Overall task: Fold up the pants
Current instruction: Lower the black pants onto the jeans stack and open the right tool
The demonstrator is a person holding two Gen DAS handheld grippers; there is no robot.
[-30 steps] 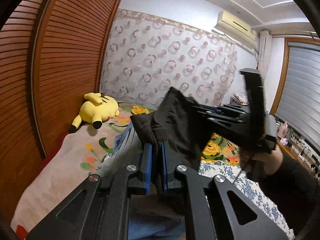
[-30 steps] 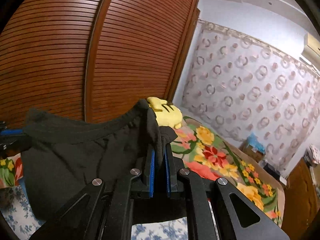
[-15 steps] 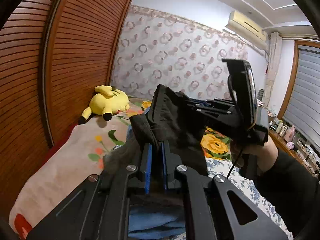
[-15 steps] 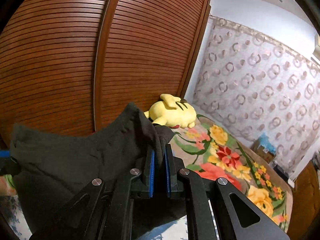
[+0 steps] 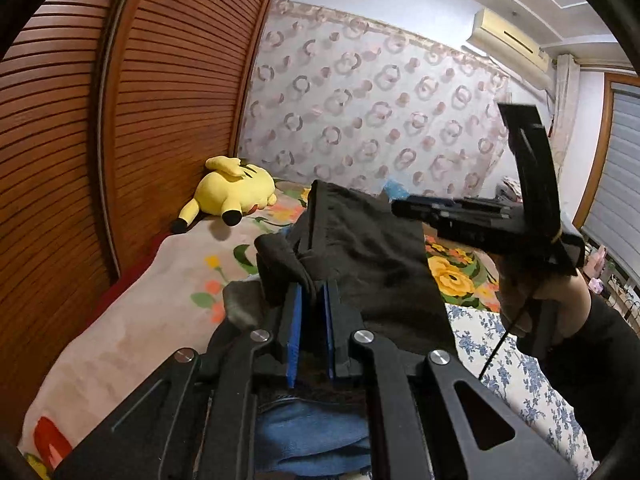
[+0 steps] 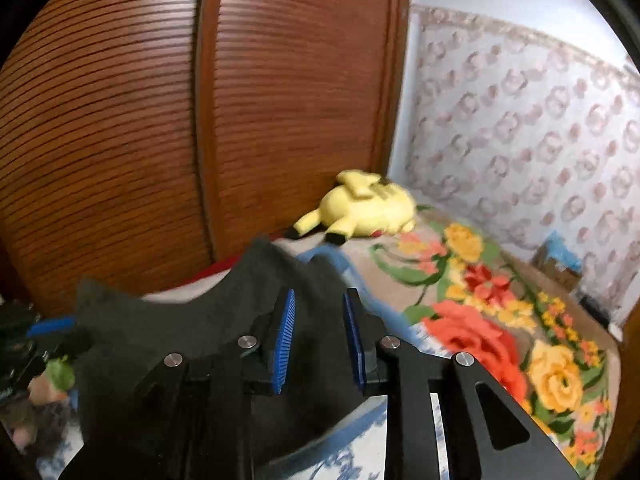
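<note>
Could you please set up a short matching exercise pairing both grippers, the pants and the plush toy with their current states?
1. left gripper
2. right gripper
3. black pants
4. yellow plush toy

A. lying on the bed by the wooden doors
B. jaws apart
C. jaws shut on cloth
D. held up above the bed

Pairs: 1-C, 2-B, 3-D, 4-A

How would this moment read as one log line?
left tool: shut on pants | right tool: open | pants: held above bed
</note>
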